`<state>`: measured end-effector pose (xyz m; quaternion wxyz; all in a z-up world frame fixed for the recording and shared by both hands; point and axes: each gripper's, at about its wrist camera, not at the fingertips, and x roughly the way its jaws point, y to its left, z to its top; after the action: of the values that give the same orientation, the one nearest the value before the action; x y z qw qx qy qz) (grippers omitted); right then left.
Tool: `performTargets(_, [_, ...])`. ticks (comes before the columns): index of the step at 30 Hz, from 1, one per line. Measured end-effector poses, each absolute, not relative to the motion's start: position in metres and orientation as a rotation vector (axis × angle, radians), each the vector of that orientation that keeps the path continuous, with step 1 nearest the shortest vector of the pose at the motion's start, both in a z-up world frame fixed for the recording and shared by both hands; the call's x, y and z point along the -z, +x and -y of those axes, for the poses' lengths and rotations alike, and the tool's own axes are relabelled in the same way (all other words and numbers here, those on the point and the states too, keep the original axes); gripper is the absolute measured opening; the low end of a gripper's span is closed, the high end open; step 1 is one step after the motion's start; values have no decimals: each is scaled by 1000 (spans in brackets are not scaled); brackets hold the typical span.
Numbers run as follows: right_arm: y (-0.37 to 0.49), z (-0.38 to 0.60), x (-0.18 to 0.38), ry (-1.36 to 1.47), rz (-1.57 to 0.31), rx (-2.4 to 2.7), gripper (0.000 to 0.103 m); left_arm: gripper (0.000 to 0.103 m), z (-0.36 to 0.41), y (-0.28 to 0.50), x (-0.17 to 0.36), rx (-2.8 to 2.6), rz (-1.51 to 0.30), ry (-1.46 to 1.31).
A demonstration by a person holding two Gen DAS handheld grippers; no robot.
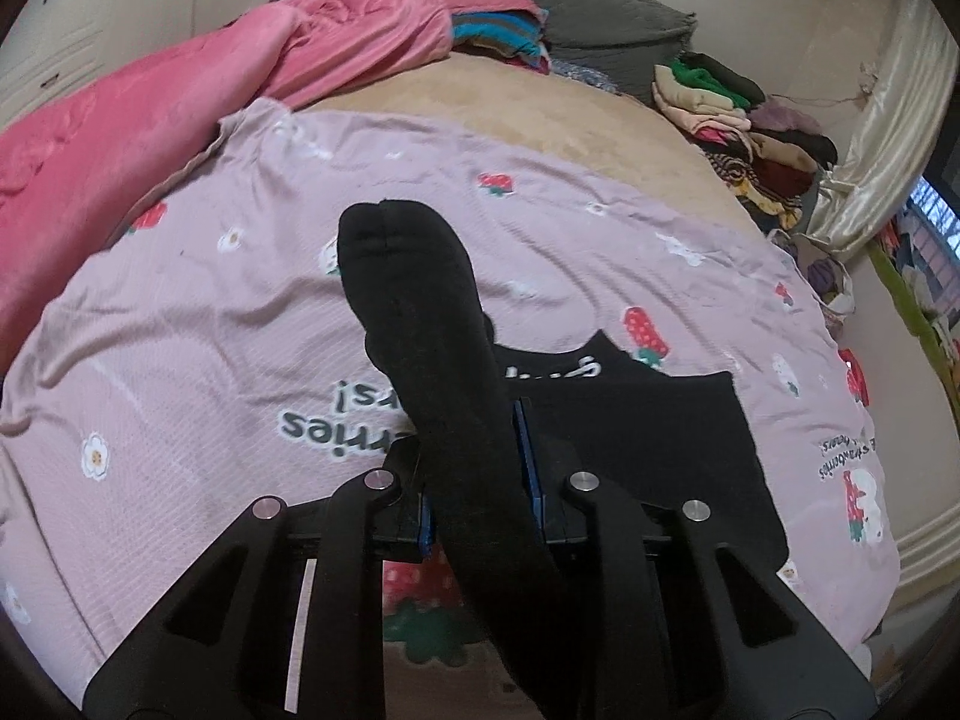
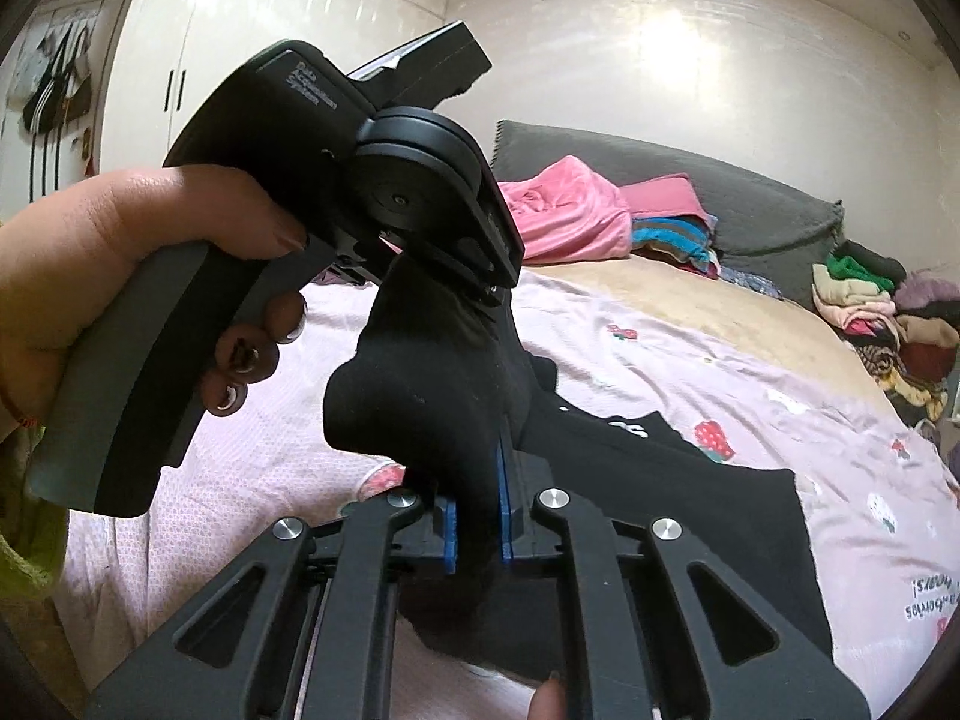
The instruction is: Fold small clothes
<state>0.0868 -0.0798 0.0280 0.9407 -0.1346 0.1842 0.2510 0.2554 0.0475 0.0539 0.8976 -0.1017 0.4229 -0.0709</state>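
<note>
Black sock [image 2: 420, 396] between both tools' pads [image 2: 503, 498].

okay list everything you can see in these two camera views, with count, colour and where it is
black sock: one, black, held up between both grippers
black garment: one, black with white print, flat on the sheet
sheet: one, pale pink with strawberries, over the bed
pink blanket: one, pink, bunched at far left
clothes pile: one, mixed colours, far right bed edge
left gripper: black, shut on sock
right gripper: black, shut on sock
hand: one, grasping left gripper's handle

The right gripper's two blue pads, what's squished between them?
A black sock, pinched between the right gripper pads; the right wrist view shows it.
</note>
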Motion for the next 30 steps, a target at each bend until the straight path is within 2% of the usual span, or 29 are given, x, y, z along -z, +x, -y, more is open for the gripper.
performTargets(15, [82, 143, -35, -183, -387, -452, 8, 14, 24, 259, -68, 194, -866, -141])
performTargets(30, [86, 199, -23, -79, -458, -384, 8, 19, 86, 271, -47, 242, -931, -121])
